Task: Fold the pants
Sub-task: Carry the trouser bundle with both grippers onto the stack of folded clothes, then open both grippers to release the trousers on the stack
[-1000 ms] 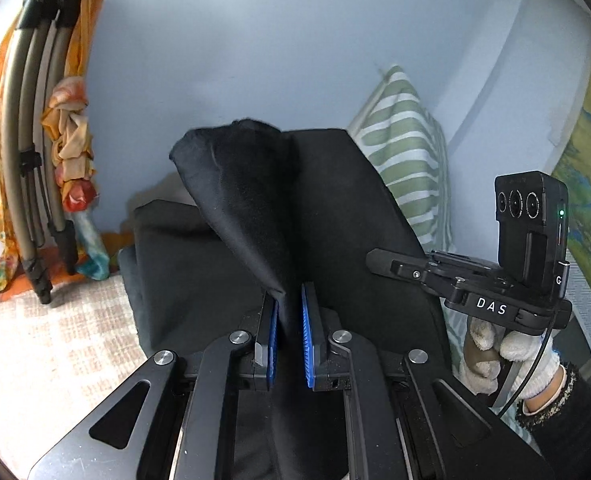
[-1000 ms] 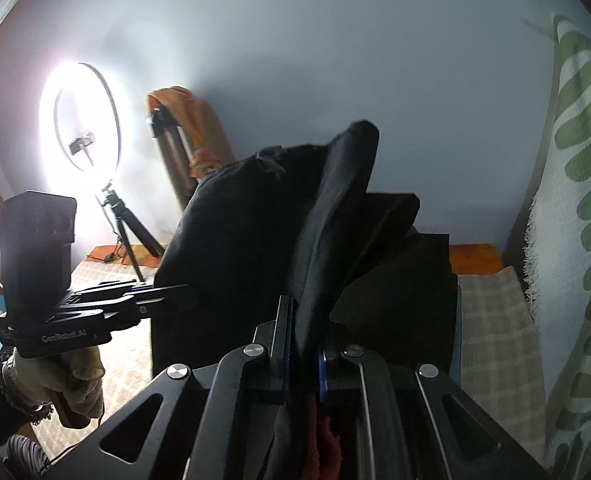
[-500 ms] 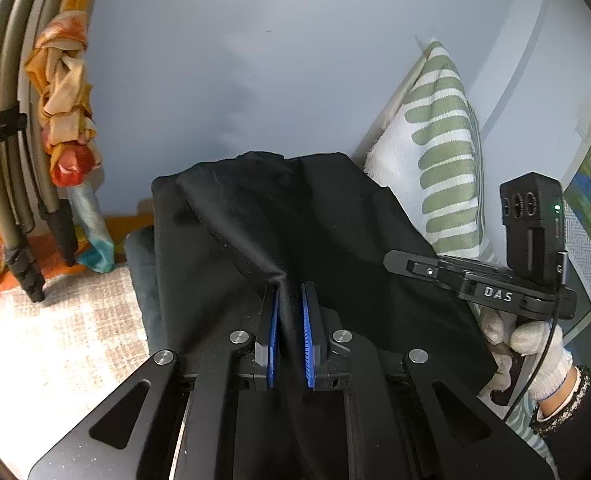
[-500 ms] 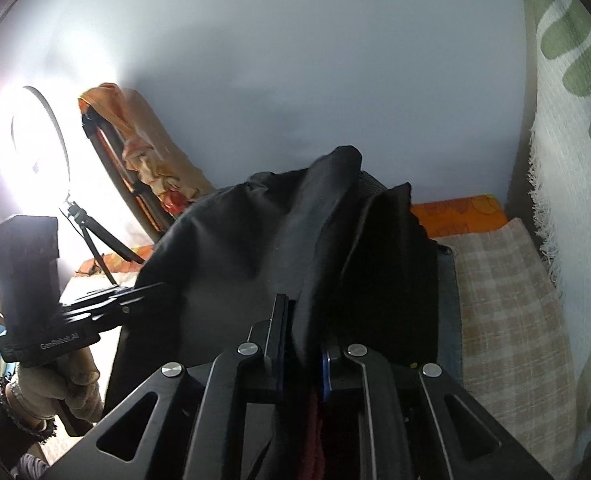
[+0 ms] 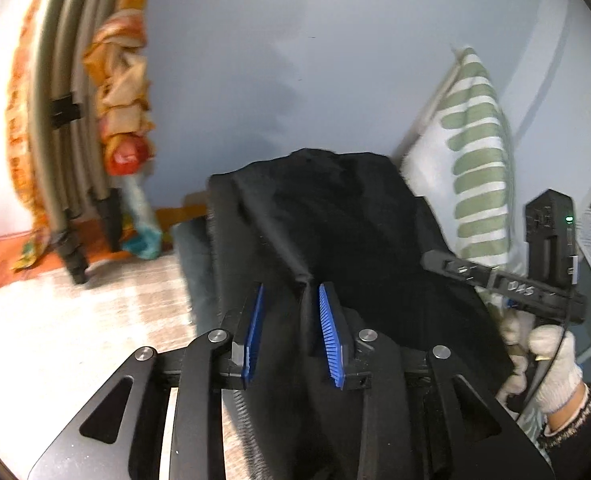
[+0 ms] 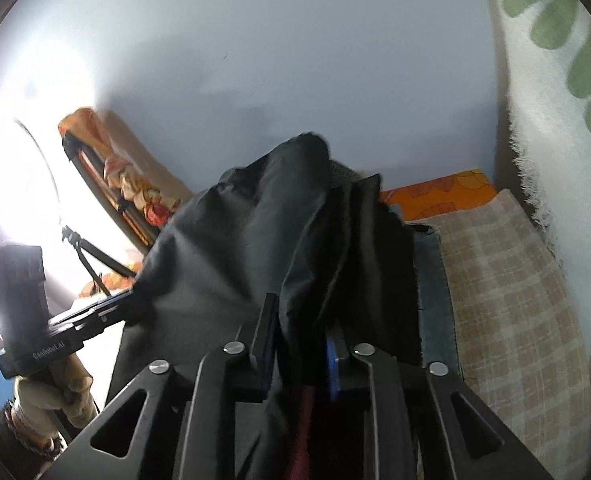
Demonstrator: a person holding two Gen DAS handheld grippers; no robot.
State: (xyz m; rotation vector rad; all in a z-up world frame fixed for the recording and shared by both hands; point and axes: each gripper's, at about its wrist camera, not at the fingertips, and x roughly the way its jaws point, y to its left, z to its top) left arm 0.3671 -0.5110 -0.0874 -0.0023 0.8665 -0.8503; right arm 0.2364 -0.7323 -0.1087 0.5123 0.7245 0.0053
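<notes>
Pale blue wall behind, checked bedding (image 6: 507, 280) below. Black pants (image 5: 335, 232) lie bunched on the bed beside a striped pillow (image 5: 475, 168). Left tongs (image 5: 291, 320) stand open, a ridge of cloth between the blue pads but not pinched. Right tongs (image 6: 299, 344) also look parted around a thick fold. One fold seems laid down; smoothing and further folds are likely left.
</notes>
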